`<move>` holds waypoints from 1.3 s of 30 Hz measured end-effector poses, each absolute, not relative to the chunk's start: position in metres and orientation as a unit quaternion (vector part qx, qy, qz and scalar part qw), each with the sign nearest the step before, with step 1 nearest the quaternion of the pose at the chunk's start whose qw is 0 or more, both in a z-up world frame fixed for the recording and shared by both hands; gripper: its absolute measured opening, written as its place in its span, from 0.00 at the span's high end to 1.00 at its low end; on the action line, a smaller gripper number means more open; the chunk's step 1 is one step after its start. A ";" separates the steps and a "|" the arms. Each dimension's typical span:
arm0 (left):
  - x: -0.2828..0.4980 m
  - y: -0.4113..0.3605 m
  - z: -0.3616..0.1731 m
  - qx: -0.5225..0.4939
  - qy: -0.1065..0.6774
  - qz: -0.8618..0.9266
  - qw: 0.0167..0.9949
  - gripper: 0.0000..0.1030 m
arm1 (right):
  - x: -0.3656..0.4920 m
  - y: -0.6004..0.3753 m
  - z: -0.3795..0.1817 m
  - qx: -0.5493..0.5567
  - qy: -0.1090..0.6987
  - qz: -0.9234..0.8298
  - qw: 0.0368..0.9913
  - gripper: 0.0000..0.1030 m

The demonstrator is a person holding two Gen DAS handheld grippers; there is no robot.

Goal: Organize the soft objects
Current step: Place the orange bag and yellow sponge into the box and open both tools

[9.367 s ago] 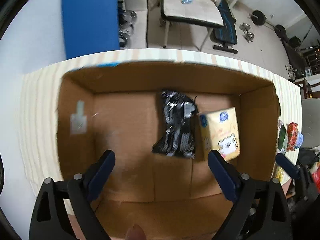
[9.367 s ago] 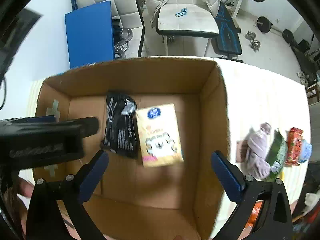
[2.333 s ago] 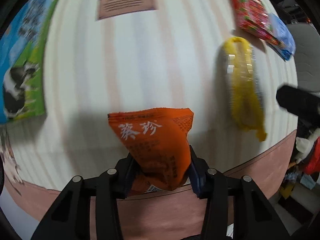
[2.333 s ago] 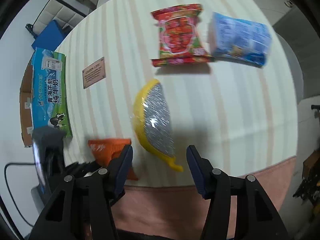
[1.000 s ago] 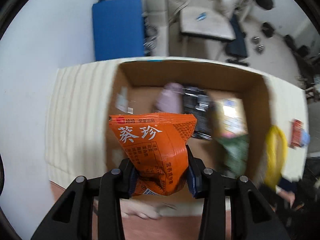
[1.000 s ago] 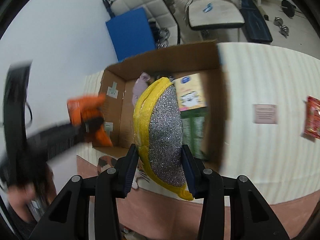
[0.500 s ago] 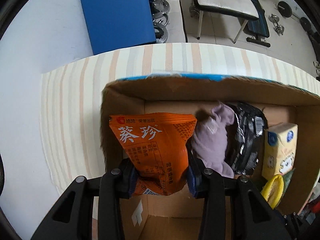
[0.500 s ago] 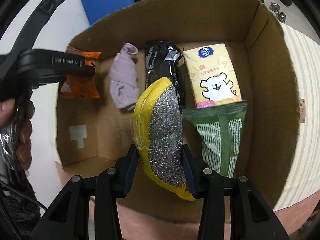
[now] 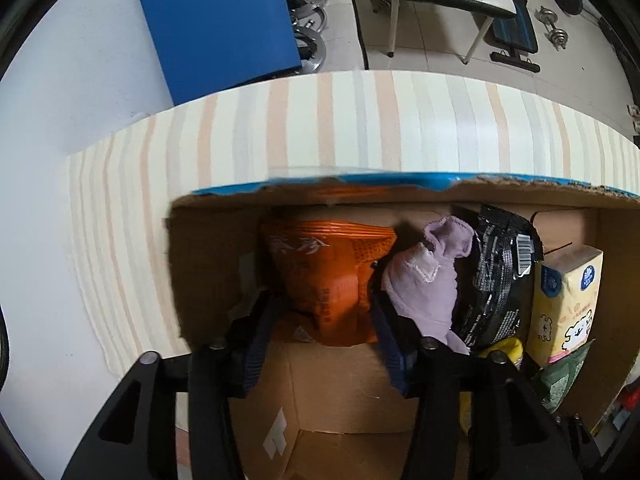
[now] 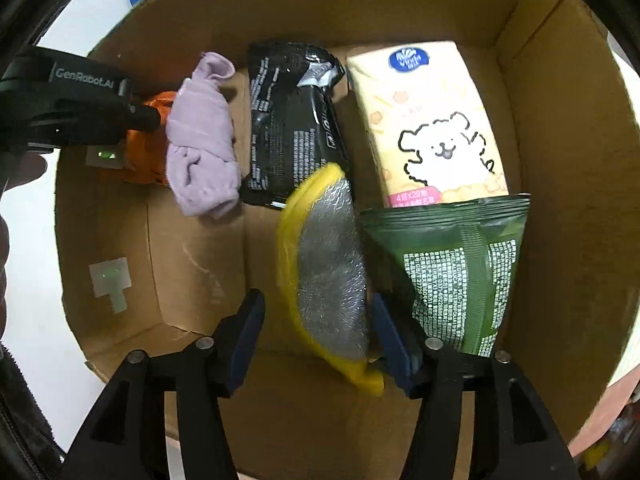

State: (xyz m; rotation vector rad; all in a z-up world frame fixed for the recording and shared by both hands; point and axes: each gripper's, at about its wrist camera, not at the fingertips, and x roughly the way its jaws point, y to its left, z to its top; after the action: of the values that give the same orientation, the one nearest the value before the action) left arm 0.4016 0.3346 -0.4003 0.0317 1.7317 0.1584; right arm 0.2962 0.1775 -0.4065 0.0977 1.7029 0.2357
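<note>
"GenRobot.AI" marks left tongs (image 10: 132,120) — tissue pack (image 10: 428,120) reads "Vinda".
</note>
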 end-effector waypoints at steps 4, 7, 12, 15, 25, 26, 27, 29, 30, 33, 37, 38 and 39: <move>0.397 0.338 -0.389 0.001 0.755 0.066 0.652 0.44 | 0.296 0.177 -0.397 0.039 0.746 0.104 0.657 0.29; 0.390 0.336 -0.382 -0.002 0.751 0.062 0.657 0.35 | 0.291 0.177 -0.391 0.034 0.741 0.102 0.662 0.25; 0.368 0.333 -0.359 -0.021 0.729 0.050 0.682 0.07 | 0.285 0.171 -0.373 0.014 0.732 0.094 0.674 0.08; 0.345 0.333 -0.345 -0.053 0.720 0.040 0.691 0.07 | 0.279 0.163 -0.353 -0.002 0.721 0.090 0.687 0.00; 0.249 0.318 -0.295 -0.076 0.656 0.051 0.749 0.06 | 0.262 0.137 -0.299 -0.035 0.679 0.082 0.729 0.00; 0.243 0.316 -0.293 -0.073 0.653 0.054 0.752 0.06 | 0.258 0.135 -0.294 -0.035 0.676 0.083 0.732 0.00; 0.232 0.314 -0.288 -0.070 0.650 0.054 0.755 0.06 | 0.253 0.133 -0.290 -0.036 0.672 0.086 0.734 0.00; 0.217 0.310 -0.281 -0.066 0.643 0.054 0.761 0.06 | 0.243 0.132 -0.283 -0.039 0.666 0.089 0.739 0.00; 0.211 0.308 -0.278 -0.065 0.639 0.054 0.764 0.06 | 0.239 0.131 -0.280 -0.039 0.663 0.092 0.742 0.00; 0.194 0.303 -0.263 -0.059 0.626 0.058 0.775 0.06 | 0.226 0.129 -0.267 -0.041 0.653 0.099 0.749 0.00; 0.174 0.293 -0.236 -0.054 0.602 0.061 0.794 0.06 | 0.210 0.123 -0.242 -0.038 0.637 0.112 0.761 0.00; 0.170 0.292 -0.231 -0.055 0.598 0.061 0.797 0.06 | 0.205 0.122 -0.234 -0.039 0.632 0.116 0.765 0.00; 0.166 0.291 -0.225 -0.059 0.593 0.063 0.800 0.06 | 0.202 0.121 -0.228 -0.036 0.629 0.120 0.767 0.00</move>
State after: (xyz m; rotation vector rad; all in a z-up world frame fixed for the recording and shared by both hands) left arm 0.1661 0.2906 -0.2249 -0.1259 1.2722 0.1342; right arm 0.2018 0.1206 -0.2279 -0.0788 1.3662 0.2604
